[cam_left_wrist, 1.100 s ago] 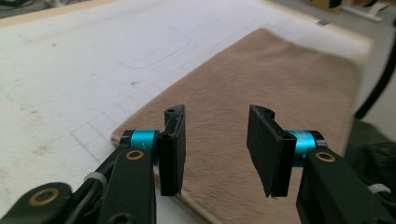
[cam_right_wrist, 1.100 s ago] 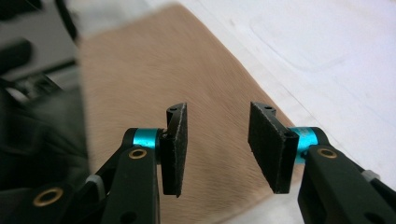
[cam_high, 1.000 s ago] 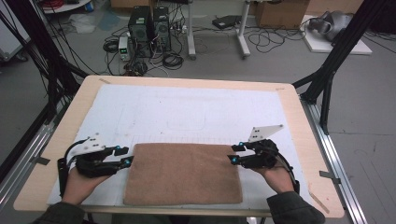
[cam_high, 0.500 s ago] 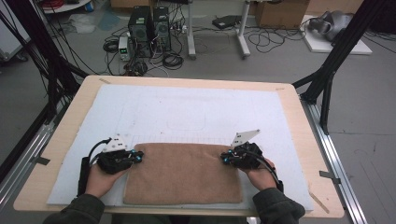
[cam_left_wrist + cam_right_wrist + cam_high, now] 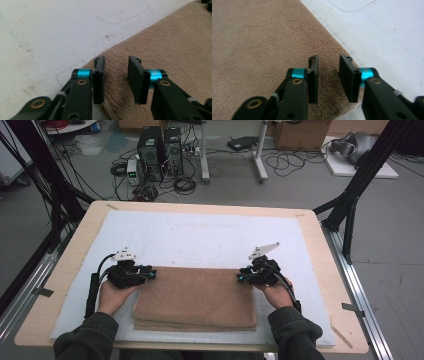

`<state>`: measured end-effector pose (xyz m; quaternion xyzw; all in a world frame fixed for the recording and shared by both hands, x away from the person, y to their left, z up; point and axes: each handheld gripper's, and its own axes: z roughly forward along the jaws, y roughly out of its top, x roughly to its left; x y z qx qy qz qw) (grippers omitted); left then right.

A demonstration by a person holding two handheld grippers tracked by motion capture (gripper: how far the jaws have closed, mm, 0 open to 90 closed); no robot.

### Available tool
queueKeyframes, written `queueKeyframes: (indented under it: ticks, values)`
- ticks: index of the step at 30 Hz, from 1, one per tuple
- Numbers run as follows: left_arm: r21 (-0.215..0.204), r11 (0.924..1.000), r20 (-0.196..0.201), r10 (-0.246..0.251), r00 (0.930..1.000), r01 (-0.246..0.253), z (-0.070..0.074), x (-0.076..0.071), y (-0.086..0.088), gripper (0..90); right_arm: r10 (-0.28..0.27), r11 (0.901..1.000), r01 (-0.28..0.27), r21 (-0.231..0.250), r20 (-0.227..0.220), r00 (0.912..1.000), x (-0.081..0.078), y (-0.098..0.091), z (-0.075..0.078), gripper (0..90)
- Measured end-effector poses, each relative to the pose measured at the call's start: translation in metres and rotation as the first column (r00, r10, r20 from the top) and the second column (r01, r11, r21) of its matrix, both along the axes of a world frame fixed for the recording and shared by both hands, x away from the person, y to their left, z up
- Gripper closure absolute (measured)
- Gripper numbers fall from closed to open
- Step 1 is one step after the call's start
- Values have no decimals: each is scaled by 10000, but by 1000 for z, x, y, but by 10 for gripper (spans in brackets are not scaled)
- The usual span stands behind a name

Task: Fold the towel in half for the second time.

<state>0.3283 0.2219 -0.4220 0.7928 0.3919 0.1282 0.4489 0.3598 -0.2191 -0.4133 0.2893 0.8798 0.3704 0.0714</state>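
High view: left gripper [image 5: 150, 273] and right gripper [image 5: 241, 277] hover spread at the folded brown towel's [image 5: 195, 297] far corners, jaws just reopened, nothing pinched. The fold looks finished; next, probably grip fresh edges or smooth it.

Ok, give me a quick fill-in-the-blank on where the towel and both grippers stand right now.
The folded towel is ____ in colour.
It lies on a ____ mat covering the table.
The left gripper and right gripper sit at the towel's two ____ corners.
Each gripper's jaws stand ____, gripping nothing.

Missing words: brown; white; far; open
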Motion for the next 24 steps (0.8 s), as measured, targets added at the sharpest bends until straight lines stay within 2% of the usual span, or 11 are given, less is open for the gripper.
queueKeyframes:
  ticks: [2, 4, 5, 6, 8, 12, 14, 17, 19, 21, 24]
  values:
    - [29, 10000, 291, -95, 9995, 94, 5, -11, 0, 531, -145, 9993, 135, 349, 264, 9995, -8, -2, 7, 640]
    - [182, 9994, 554, -321, 9979, 311, 7, -21, -1, 557, 68, 9967, -125, 799, 709, 9975, -21, -2, 14, 667]
    - [477, 9981, 506, -421, 9978, 397, 6, -24, -1, 560, 294, 9952, -364, 909, 772, 9966, -26, 0, 15, 669]
    - [691, 9967, 456, -468, 9979, 436, 5, -26, -2, 560, 421, 9958, -482, 775, 786, 9960, -30, 2, 14, 668]
    - [601, 9968, 323, -556, 9979, 536, 0, -32, -2, 559, 799, 9955, -821, 468, 469, 9957, -35, 7, 7, 652]
    - [628, 9961, 304, -635, 9975, 615, -5, -45, -1, 546, 857, 9959, -859, 277, 111, 9963, -40, 7, -12, 606]
    - [697, 9955, 438, -670, 9968, 638, -3, -50, 1, 542, 731, 9956, -733, 581, 58, 9973, -45, 4, -15, 591]
    - [588, 9955, 568, -773, 9954, 739, 0, -57, 5, 537, 897, 9918, -931, 870, 426, 9951, -59, 1, -8, 526]
    - [493, 9947, 532, -928, 9943, 902, 0, -63, 5, 537, 1093, 9845, -1162, 1313, 587, 9923, -69, -1, -6, 508]
    - [635, 9915, 416, -1163, 9923, 1136, -2, -68, 4, 538, 1303, 9818, -1386, 1302, 699, 9890, -80, -2, -5, 501]
    - [904, 9864, 236, -1400, 9899, 1373, -8, -75, 1, 536, 1652, 9786, -1704, 1156, 529, 9848, -91, -3, -9, 484]
